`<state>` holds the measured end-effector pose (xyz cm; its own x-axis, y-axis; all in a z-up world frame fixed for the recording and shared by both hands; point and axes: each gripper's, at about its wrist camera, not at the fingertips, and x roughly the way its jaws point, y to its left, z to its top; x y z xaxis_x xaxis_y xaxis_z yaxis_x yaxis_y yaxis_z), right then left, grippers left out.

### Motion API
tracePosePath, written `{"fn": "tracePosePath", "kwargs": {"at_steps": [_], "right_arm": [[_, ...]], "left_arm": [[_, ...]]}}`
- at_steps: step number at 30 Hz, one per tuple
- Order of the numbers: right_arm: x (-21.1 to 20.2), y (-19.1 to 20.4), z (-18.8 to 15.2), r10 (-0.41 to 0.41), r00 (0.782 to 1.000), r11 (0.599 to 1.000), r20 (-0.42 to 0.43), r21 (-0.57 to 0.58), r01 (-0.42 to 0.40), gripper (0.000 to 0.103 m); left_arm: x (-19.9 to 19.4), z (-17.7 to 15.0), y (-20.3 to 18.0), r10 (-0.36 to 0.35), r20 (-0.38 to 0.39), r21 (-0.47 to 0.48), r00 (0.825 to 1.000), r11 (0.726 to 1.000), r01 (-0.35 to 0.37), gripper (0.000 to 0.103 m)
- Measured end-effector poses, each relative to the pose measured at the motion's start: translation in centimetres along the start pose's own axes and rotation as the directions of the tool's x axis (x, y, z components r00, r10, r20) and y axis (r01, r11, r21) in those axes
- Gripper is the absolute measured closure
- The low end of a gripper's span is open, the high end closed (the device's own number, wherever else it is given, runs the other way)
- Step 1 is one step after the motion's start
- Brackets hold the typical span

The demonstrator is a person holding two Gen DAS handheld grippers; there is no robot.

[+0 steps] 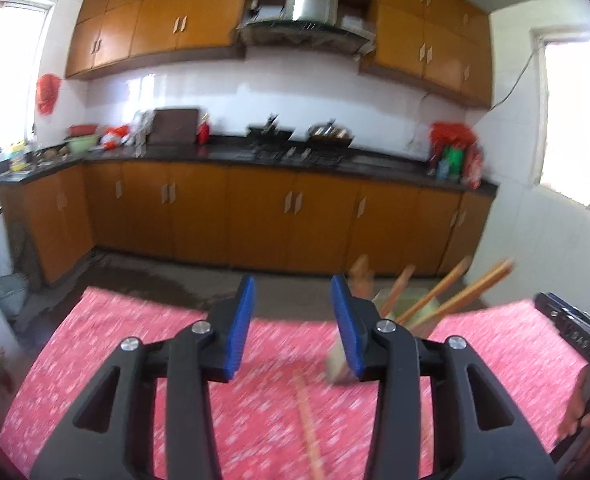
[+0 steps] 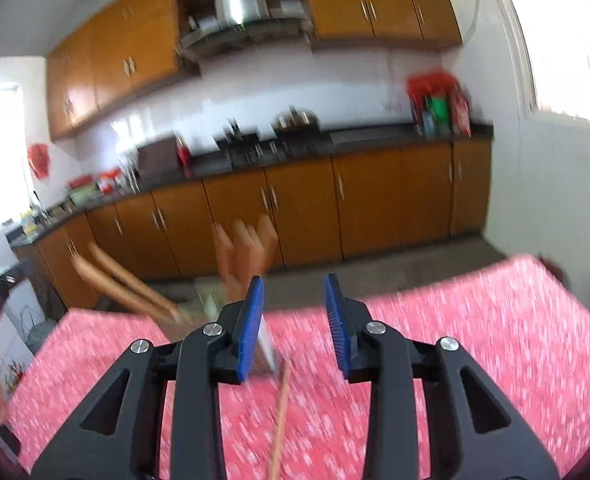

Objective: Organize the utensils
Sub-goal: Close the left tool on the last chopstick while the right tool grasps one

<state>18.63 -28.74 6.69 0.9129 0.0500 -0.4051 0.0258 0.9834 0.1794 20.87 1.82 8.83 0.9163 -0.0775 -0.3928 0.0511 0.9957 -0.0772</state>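
Black arms of my left gripper (image 1: 292,322) fill the foreground of the left wrist view, its blue pads (image 1: 240,322) spread wide with nothing between them. Below them lies a red patterned tablecloth (image 1: 115,360), on which a single wooden chopstick (image 1: 309,428) lies loose, running toward the lower edge. Just right of the right pad stands a pale holder (image 1: 405,304), partly hidden and blurred, from which several wooden utensils (image 1: 455,292) lean out to the right. My right gripper (image 2: 294,326) is likewise parted and grips nothing; in its own view the same chopstick (image 2: 280,416) lies on the cloth beneath the gap between the pads. That view shows the holder (image 2: 211,296) behind the left pad, its utensils (image 2: 127,284) leaning to the left; their exact kinds cannot be told through the blur. Behind the table run a dark countertop (image 1: 223,152), orange cabinets (image 1: 199,208) and a range hood (image 1: 307,0).
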Motion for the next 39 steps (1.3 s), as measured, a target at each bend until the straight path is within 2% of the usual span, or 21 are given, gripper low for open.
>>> {"fn": "tracePosePath", "kwargs": {"at_steps": [2,4,6,9,12,16,18,19,20,22,26,29,31,33,34,36,39], "right_arm": [[1.6,-0.9,-3.1,-0.022,0.995,1.000,-0.095,0.008,0.023,0.070],[3.2,-1.3,-6.2,-0.010,0.981,1.000,-0.193,0.016,0.013,0.070],[4.6,-1.0,-9.3,0.033,0.957,0.999,-0.288,0.029,-0.025,0.070],[5.4,0.3,-12.1,0.073,0.931,0.997,-0.358,0.017,-0.072,0.070],[6.1,2.0,-14.5,0.067,0.913,0.995,-0.403,-0.042,-0.091,0.071],[7.1,2.7,-15.8,0.037,0.900,0.995,-0.435,-0.064,-0.071,0.072],[7.6,2.5,-16.1,0.030,0.894,0.996,-0.447,-0.057,-0.062,0.081],[7.9,2.3,-16.4,0.024,0.890,0.997,-0.455,-0.056,-0.056,0.091],[7.8,2.1,-16.3,0.013,0.895,0.997,-0.445,-0.063,-0.046,0.095],[7.7,1.4,-16.2,0.000,0.898,0.998,-0.440,-0.059,-0.029,0.095],[7.6,-1.1,-15.7,-0.058,0.902,0.998,-0.428,-0.001,0.064,0.095],[7.2,-2.2,-15.5,-0.068,0.902,0.996,-0.427,0.021,0.085,0.095],[7.1,-2.4,-15.6,-0.070,0.902,0.996,-0.426,0.014,0.084,0.095],[6.9,-2.4,-15.6,-0.072,0.903,0.997,-0.424,0.006,0.083,0.095],[6.7,-2.4,-15.5,-0.072,0.903,0.997,-0.423,0.005,0.082,0.095],[6.9,-2.5,-15.5,-0.074,0.904,0.997,-0.421,-0.003,0.080,0.095],[7.8,-2.2,-15.2,-0.090,0.909,0.996,-0.406,-0.022,0.088,0.095]], "left_arm": [[1.2,-2.7,1.4,0.035,-0.070,-0.001,0.997,0.999,-0.036,0.062],[2.6,-5.6,2.5,0.068,-0.153,0.002,0.986,0.998,-0.069,0.062],[3.6,-8.1,3.2,0.072,-0.219,-0.007,0.973,0.997,-0.076,0.062],[4.4,-11.0,3.6,0.049,-0.291,-0.032,0.956,0.998,-0.060,0.062],[4.8,-13.0,3.3,0.008,-0.335,-0.049,0.942,0.998,-0.026,0.062],[5.1,-14.2,2.1,-0.031,-0.350,-0.047,0.936,0.999,0.016,0.062],[5.4,-14.7,1.1,-0.044,-0.361,-0.042,0.932,0.999,0.031,0.062],[5.6,-14.9,0.5,-0.050,-0.370,-0.038,0.928,0.999,0.039,0.062],[5.8,-15.1,0.2,-0.054,-0.377,-0.035,0.925,0.998,0.044,0.062],[6.2,-15.7,-0.6,-0.062,-0.393,-0.030,0.918,0.998,0.055,0.062],[7.2,-16.9,-1.6,-0.056,-0.426,-0.015,0.903,0.998,0.055,0.063],[8.1,-17.6,-2.3,-0.034,-0.451,0.007,0.892,0.999,0.042,0.073],[8.9,-18.3,-2.6,-0.011,-0.472,0.028,0.882,0.999,0.028,0.085],[9.4,-18.8,-2.5,0.002,-0.491,0.035,0.871,0.999,0.017,0.092],[9.5,-18.8,-2.4,0.017,-0.477,0.049,0.879,0.999,0.007,0.094],[9.9,-18.7,-1.9,0.026,-0.476,0.056,0.879,0.998,0.001,0.095],[11.1,-18.0,0.2,0.078,-0.470,0.069,0.879,0.996,-0.052,0.095]]}}
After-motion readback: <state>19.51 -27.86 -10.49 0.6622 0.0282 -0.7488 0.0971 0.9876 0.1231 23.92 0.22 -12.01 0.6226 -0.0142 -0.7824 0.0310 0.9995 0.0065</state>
